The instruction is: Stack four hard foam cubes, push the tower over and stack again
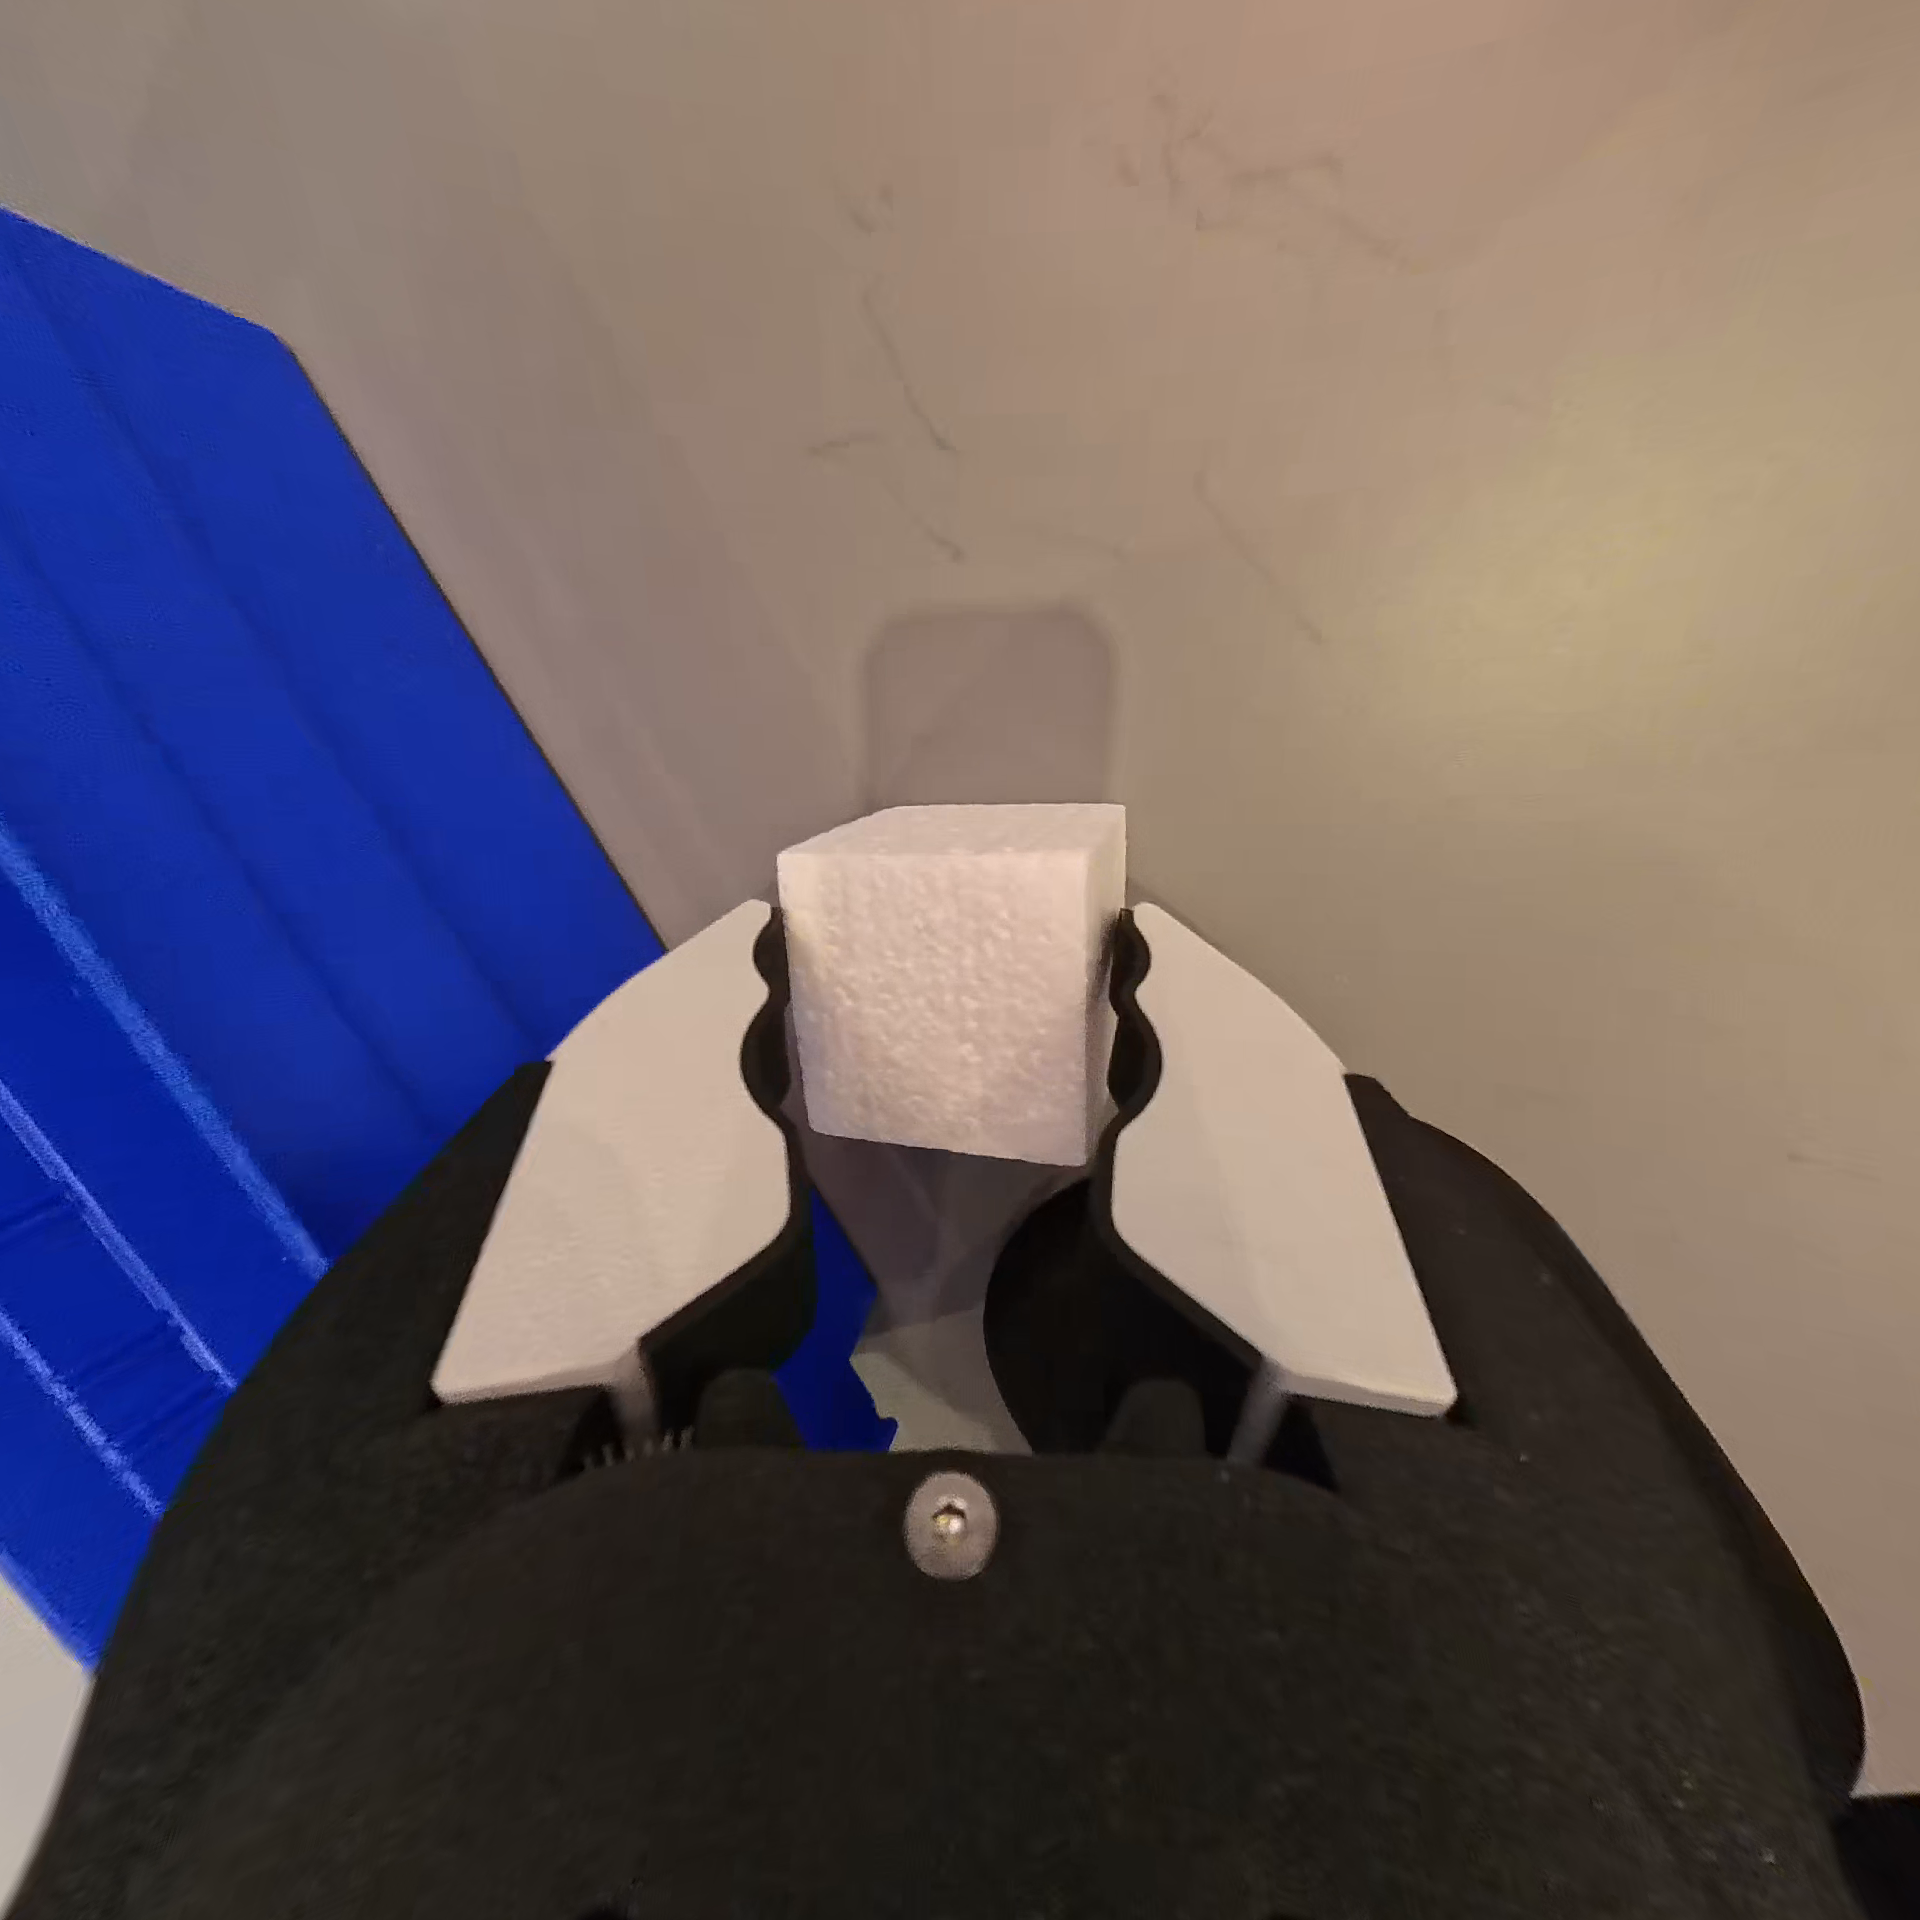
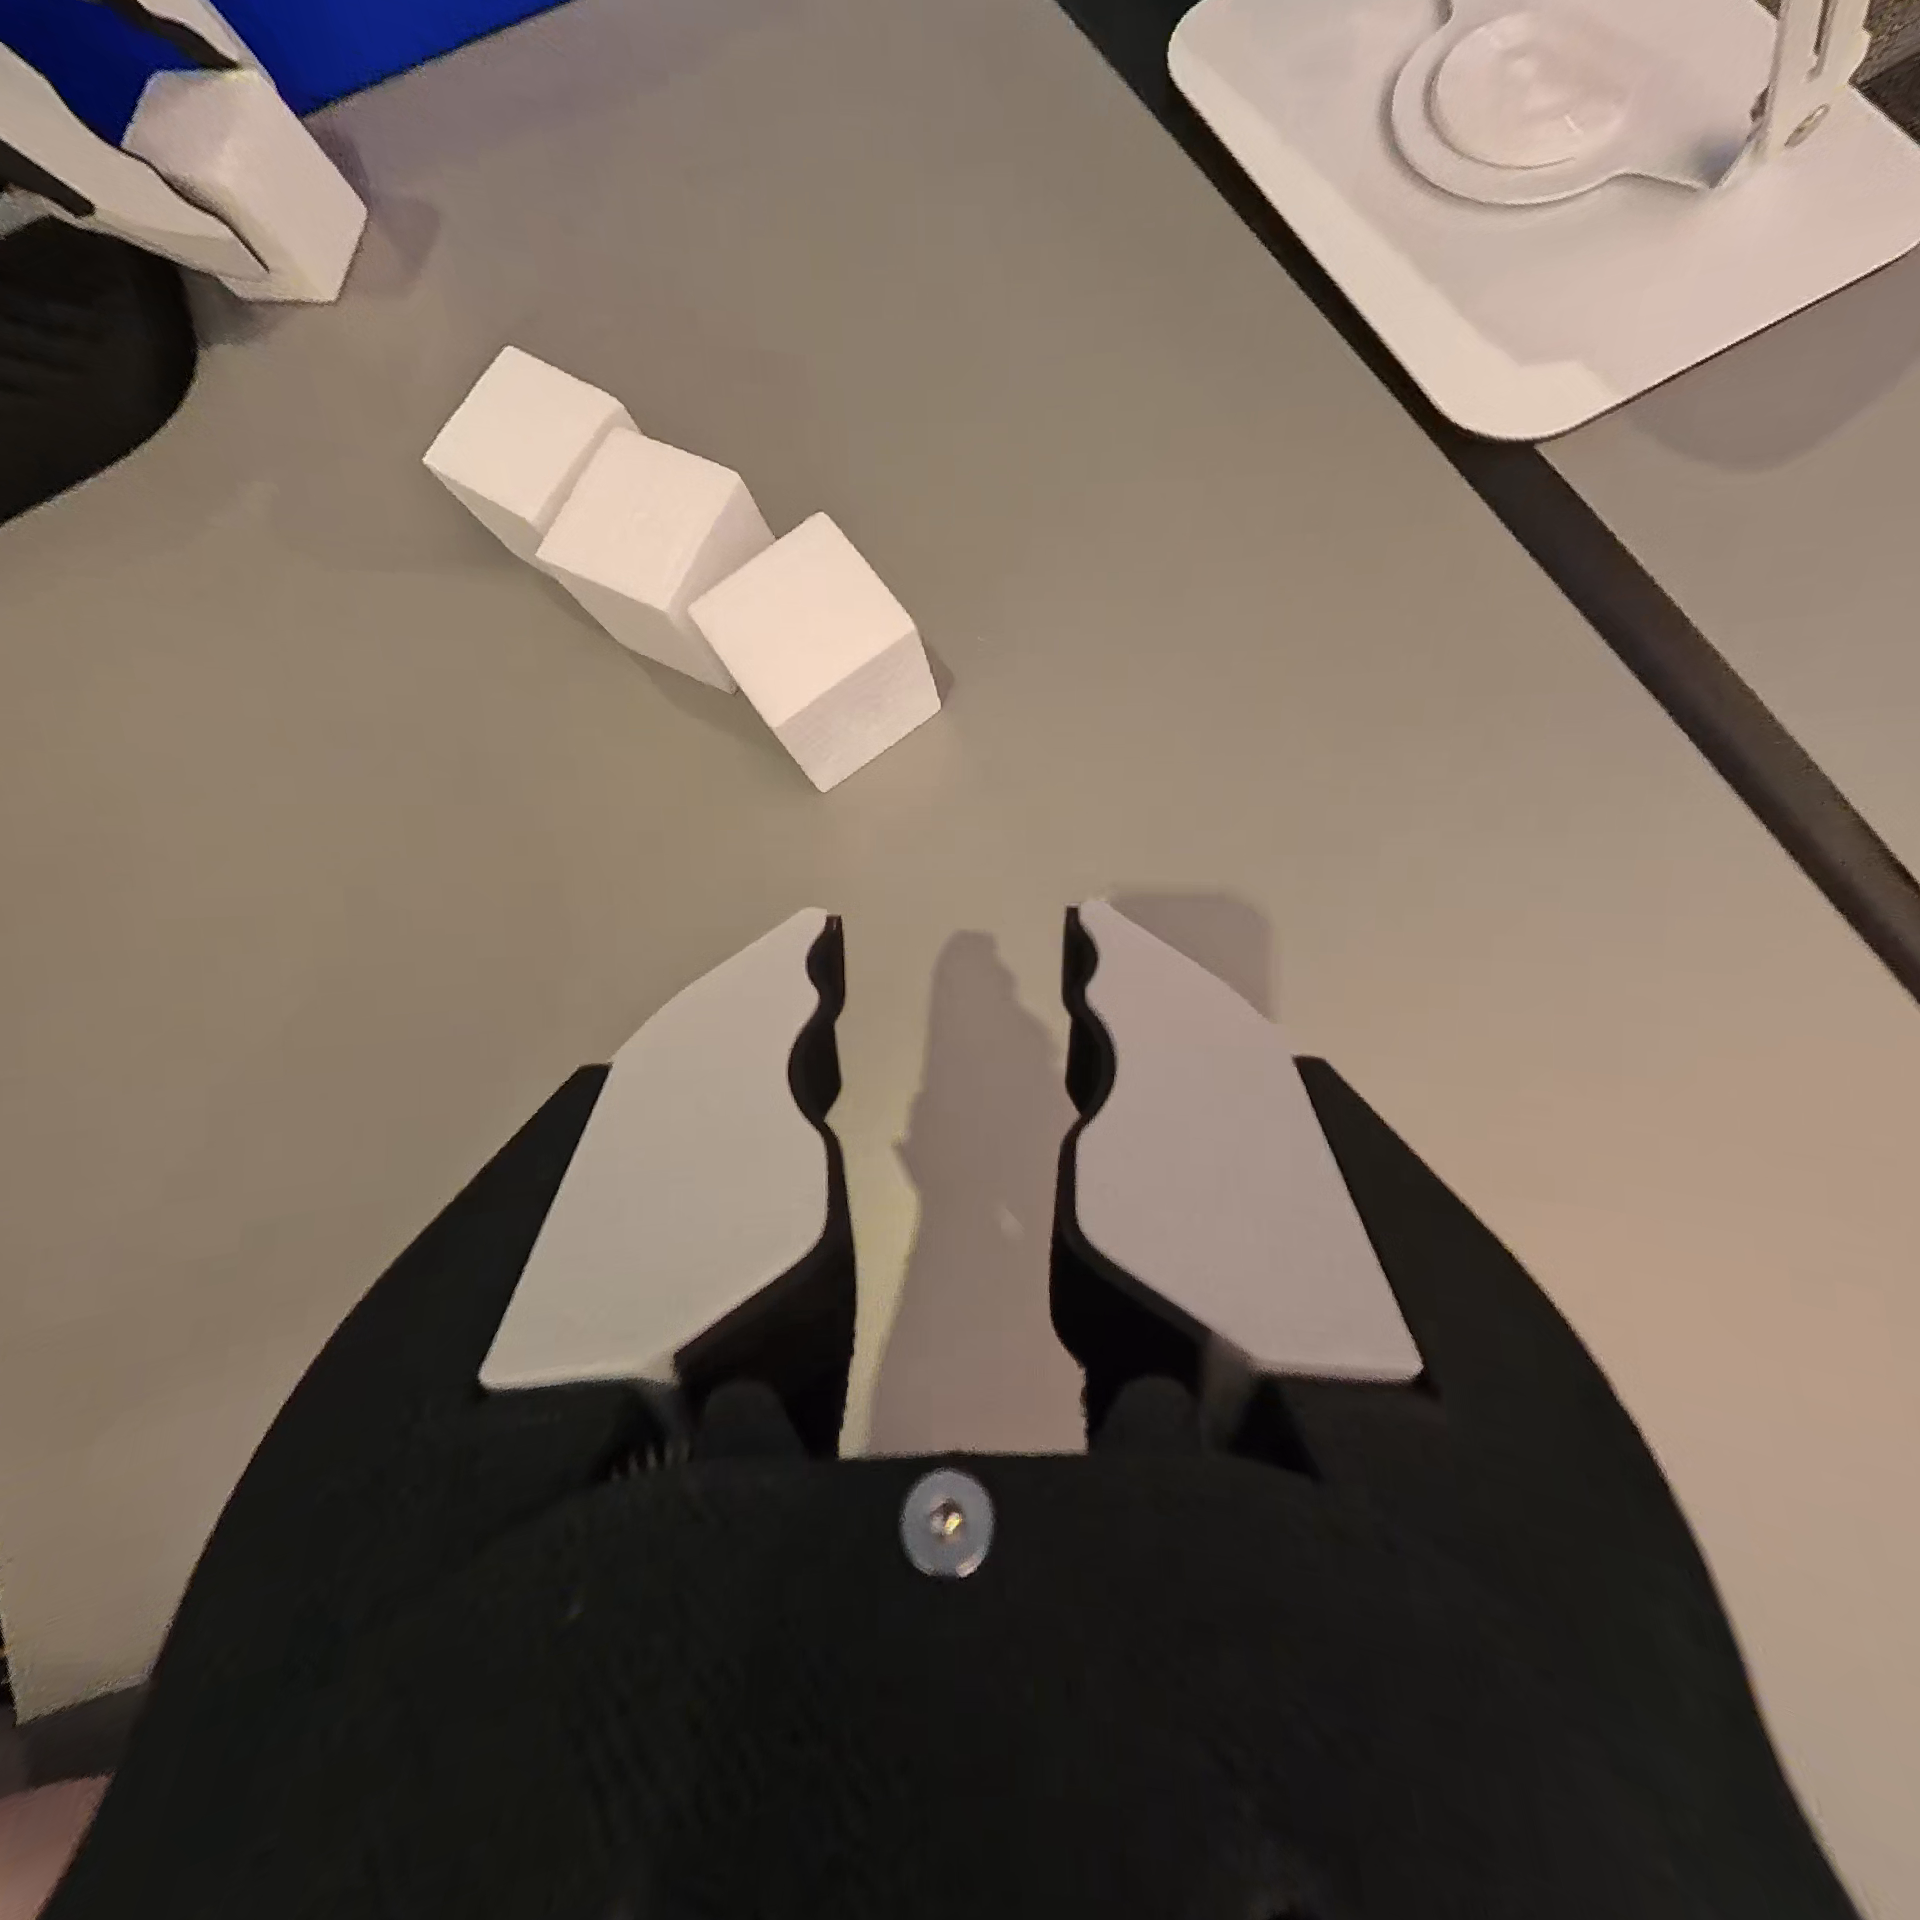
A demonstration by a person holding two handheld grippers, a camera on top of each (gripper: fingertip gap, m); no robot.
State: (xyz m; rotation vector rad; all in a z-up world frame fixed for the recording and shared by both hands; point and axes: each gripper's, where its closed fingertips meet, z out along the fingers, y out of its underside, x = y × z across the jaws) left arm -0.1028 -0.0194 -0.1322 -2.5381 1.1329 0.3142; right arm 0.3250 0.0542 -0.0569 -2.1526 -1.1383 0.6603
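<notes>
Left wrist view, gripper: the left gripper (image 1: pixel 951 997) pinches 1 white foam cube (image 1: pixel 951 987) between its 2 wavy black pads, held clear above the grey table (image 1: pixel 1455 623).
Left wrist view, cube: it sits level, gripped on 2 opposite faces, likely so it can be set down flat as a tower base or layer.
Left wrist view, surroundings: a ribbed blue bin (image 1: pixel 208 831) lies to the left; the cube's shadow falls on the table beyond it.
Right wrist view, gripper: the right gripper (image 2: pixel 954 935) is spread and holds nothing, hovering over bare table (image 2: pixel 1143 623).
Right wrist view, cubes: 3 white cubes (image 2: pixel 665 561) lie in a touching diagonal row ahead, tilted at differing angles, probably a toppled tower.
Right wrist view, far left: the left gripper (image 2: pixel 208 177) shows with its cube, well apart from the row.
Right wrist view, far right: a white tray (image 2: pixel 1351 260) carries a clear round dish (image 2: pixel 1507 114).
Task stage: judged as restacking, with no tower standing.
</notes>
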